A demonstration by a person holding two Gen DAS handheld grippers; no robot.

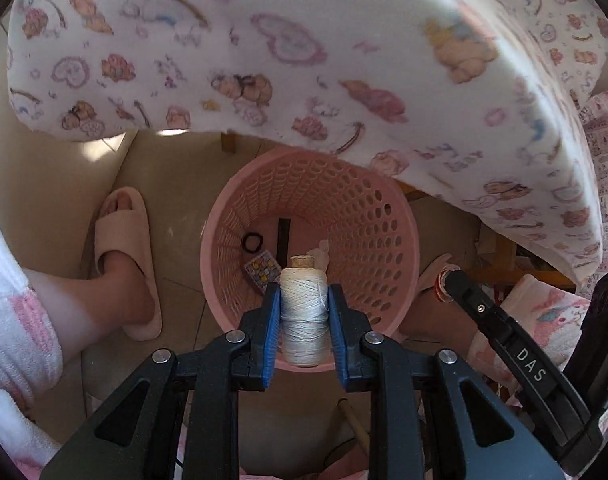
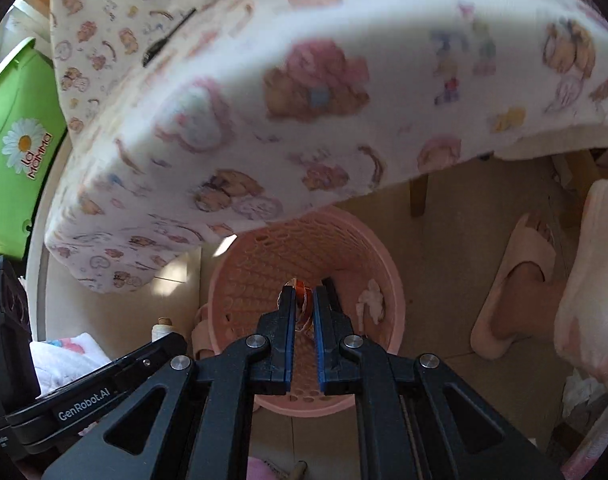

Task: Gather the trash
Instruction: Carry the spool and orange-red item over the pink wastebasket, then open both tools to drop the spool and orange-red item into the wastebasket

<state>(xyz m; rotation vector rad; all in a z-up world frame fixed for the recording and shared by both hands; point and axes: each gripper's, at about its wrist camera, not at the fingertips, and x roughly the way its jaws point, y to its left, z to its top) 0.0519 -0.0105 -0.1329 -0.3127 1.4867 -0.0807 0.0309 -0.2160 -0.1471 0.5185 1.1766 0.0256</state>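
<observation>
Drop-off step: left gripper (image 1: 304, 300) fingers clamp thread spool (image 1: 305, 312) above pink basket (image 1: 384, 216); right gripper (image 2: 302, 300) fingers pinch orange-white wrapper scrap (image 2: 301, 300) likewise; next, apparently, open both.

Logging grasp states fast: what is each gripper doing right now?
Left gripper: closed on a spool of white thread, over the pink basket.
Right gripper: closed on a small orange-and-white wrapper, over the same basket.
</observation>
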